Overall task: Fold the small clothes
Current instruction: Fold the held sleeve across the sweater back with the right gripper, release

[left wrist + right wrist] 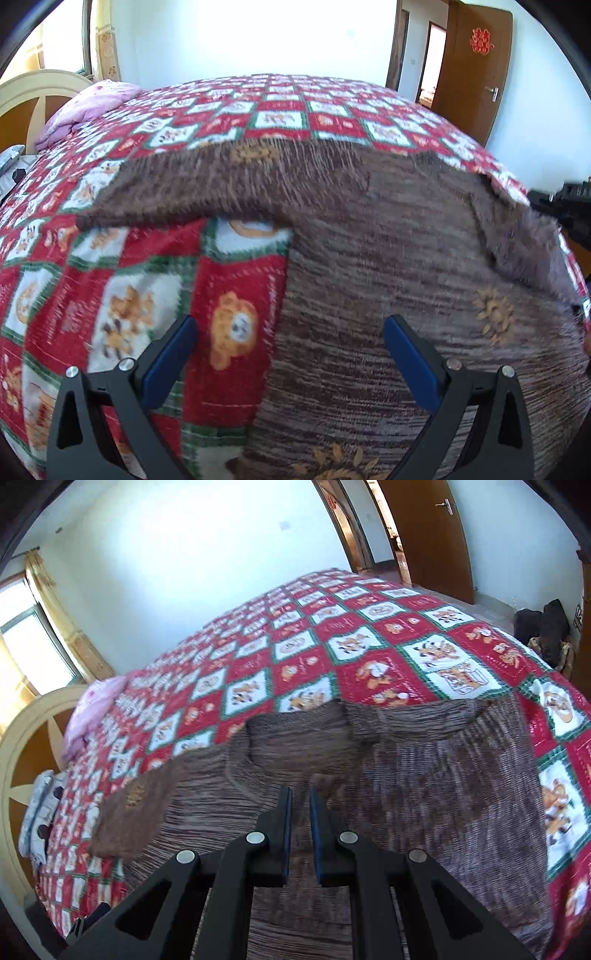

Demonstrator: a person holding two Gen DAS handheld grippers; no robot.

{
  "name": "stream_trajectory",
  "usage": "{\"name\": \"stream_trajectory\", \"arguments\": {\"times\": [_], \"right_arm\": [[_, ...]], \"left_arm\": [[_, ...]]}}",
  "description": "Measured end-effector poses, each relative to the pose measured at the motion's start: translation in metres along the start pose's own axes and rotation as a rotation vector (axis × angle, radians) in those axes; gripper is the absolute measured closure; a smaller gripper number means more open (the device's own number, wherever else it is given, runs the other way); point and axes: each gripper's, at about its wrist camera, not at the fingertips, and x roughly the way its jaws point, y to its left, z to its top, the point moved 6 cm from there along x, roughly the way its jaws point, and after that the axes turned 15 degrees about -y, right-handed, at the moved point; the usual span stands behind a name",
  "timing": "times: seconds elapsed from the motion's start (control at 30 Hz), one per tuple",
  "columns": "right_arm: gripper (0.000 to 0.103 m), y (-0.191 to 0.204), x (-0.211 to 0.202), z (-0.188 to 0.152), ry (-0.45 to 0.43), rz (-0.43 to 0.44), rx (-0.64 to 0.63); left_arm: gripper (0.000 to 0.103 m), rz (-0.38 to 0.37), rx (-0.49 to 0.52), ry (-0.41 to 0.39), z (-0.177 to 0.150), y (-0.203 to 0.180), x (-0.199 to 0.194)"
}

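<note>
A small brown knit sweater [388, 266] with orange flower motifs lies spread on the red, white and green patchwork bedspread [229, 122]. One sleeve [207, 184] stretches out to the left. My left gripper [290, 332] is open, its blue-padded fingers [173, 354] straddling the sweater's left side edge just above the bed. In the right wrist view the sweater [424, 794] fills the lower half, neckline toward the far side. My right gripper [300, 801] hovers over its middle with the jaws almost together and nothing visibly between them.
The bedspread [332, 627] covers the whole bed. A pink quilt [88, 107] and a cream headboard [33, 92] are at the left end. Brown doors [476, 70] stand open beyond the bed. Dark bags [543, 627] sit on the floor at right.
</note>
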Motion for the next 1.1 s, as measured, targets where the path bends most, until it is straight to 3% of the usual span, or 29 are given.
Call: {"name": "stream_trajectory", "arguments": {"times": [0.13,0.17,0.27,0.33,0.43,0.47,0.5,0.57,0.73,0.83,0.93,0.97,1.0,1.03,1.1], "right_arm": [[0.092,0.022,0.023,-0.007,0.058,0.047,-0.049],[0.086,0.028,0.034,-0.013,0.094,0.036,-0.073],[0.053,0.028,0.067,-0.029,0.161,-0.075,-0.108],[0.046,0.033,0.074,-0.030,0.127,-0.092,-0.132],[0.047,0.039,0.084,-0.032,0.105,-0.159,-0.196],[0.060,0.038,0.085,-0.032,0.099,-0.168,-0.205],[0.081,0.037,0.086,-0.031,0.095,-0.192,-0.227],[0.092,0.030,0.085,-0.028,0.086,-0.233,-0.247],[0.094,0.033,0.067,-0.010,-0.014,-0.204,-0.183],[0.093,0.048,0.077,-0.012,-0.003,-0.162,-0.184],[0.086,0.053,0.099,-0.027,0.066,-0.114,-0.168],[0.071,0.057,0.100,-0.028,0.051,-0.104,-0.195],[0.050,0.062,0.099,-0.029,0.054,-0.080,-0.215],[0.043,0.069,0.098,-0.031,0.072,-0.047,-0.229],[0.042,0.077,0.079,-0.025,0.050,-0.007,-0.230]], "left_arm": [[0.000,0.007,0.026,-0.047,-0.002,-0.003,-0.002],[0.000,-0.003,0.013,-0.048,-0.002,-0.002,-0.001],[0.000,-0.024,-0.011,-0.058,-0.003,0.001,-0.001],[0.000,-0.020,-0.005,-0.063,-0.003,-0.001,-0.001],[0.000,-0.019,-0.001,-0.073,-0.003,-0.002,-0.001],[0.000,-0.021,-0.002,-0.076,-0.003,-0.002,-0.001],[0.000,-0.022,-0.003,-0.078,-0.003,-0.002,-0.001],[0.000,-0.022,-0.003,-0.081,-0.003,-0.002,-0.001],[0.000,-0.021,0.002,-0.088,-0.003,-0.002,-0.001],[0.000,-0.022,0.002,-0.089,-0.003,-0.002,-0.001],[0.000,-0.023,0.002,-0.092,-0.004,-0.002,-0.001],[0.000,-0.023,0.003,-0.092,-0.004,-0.003,-0.001],[0.000,-0.023,0.003,-0.093,-0.004,-0.002,-0.001],[0.000,-0.024,0.002,-0.094,-0.004,-0.002,-0.001],[0.000,-0.025,0.001,-0.094,-0.004,-0.003,-0.001]]}}
